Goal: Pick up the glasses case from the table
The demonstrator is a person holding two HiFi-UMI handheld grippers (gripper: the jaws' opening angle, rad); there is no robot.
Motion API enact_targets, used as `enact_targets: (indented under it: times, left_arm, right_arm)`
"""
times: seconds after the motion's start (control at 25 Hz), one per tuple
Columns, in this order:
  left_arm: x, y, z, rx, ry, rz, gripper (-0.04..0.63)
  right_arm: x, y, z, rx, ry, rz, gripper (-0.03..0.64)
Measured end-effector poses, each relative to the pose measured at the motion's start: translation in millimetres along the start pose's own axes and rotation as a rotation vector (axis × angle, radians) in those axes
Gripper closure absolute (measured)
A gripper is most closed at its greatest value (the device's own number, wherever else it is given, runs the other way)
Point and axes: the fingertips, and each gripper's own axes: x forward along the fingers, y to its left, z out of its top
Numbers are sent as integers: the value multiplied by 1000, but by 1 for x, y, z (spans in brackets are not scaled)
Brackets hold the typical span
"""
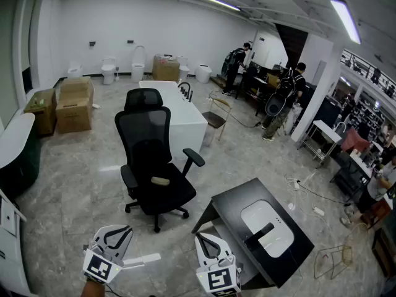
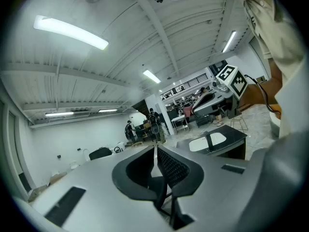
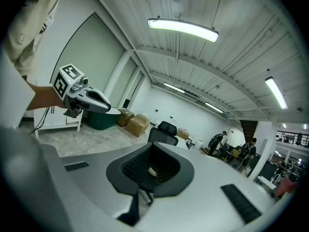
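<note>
A low black table [image 1: 235,212] stands at the lower right of the head view. On it is a white oval patch [image 1: 275,218] with a dark, long object [image 1: 260,232] lying across it; I cannot tell whether that is the glasses case. A small beige oblong [image 1: 160,180] rests on the seat of a black office chair [image 1: 148,141]. My left gripper [image 1: 117,230] and right gripper [image 1: 207,239] hover low at the bottom edge, short of the table. Both are shut with nothing in them. The left gripper view shows its jaws [image 2: 155,149] closed, with the table [image 2: 212,141] beyond.
A white desk [image 1: 179,113] stands behind the chair. Cardboard boxes [image 1: 74,104] sit at the left, toilets along the far wall. Two people [image 1: 281,98] stand at the back right. Cables and a wire frame [image 1: 331,258] lie on the floor right of the table.
</note>
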Motion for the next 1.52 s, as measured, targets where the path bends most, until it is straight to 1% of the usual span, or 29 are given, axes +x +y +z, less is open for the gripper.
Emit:
enact_targets:
  times: [0.36,0.56,0.76,0.92,1.04,1.16,1.32,1.52]
  left_arm:
    - [4,15,-7,1,1,-14,558]
    - [5,28,-13,-5,-3,-19,558]
    - [2,38,-19,-10,-11,-22,558]
    - [2,46,-24,-16,-13,-21,558]
    - [3,49,-29,-16,-11,-20,558]
    - [4,55,-34,-26,-6,-7,558]
    - [4,69,-36,-21,7,19,558]
    - [6,86,-40,-26,32,75,558]
  right_arm:
    - [12,4,5,7,10,-6,595]
    - [23,9,12,29,-20,0,592]
    - [30,16,19,92,27,-16,591]
    - [43,18,25,26,-13,-8,591]
    - [50,18,24,21,-12,-1,591]
    - [61,19,23,39,-3,11,591]
    - [81,17,28,28,-28,39,591]
    - [111,13,30,47,-45,88,591]
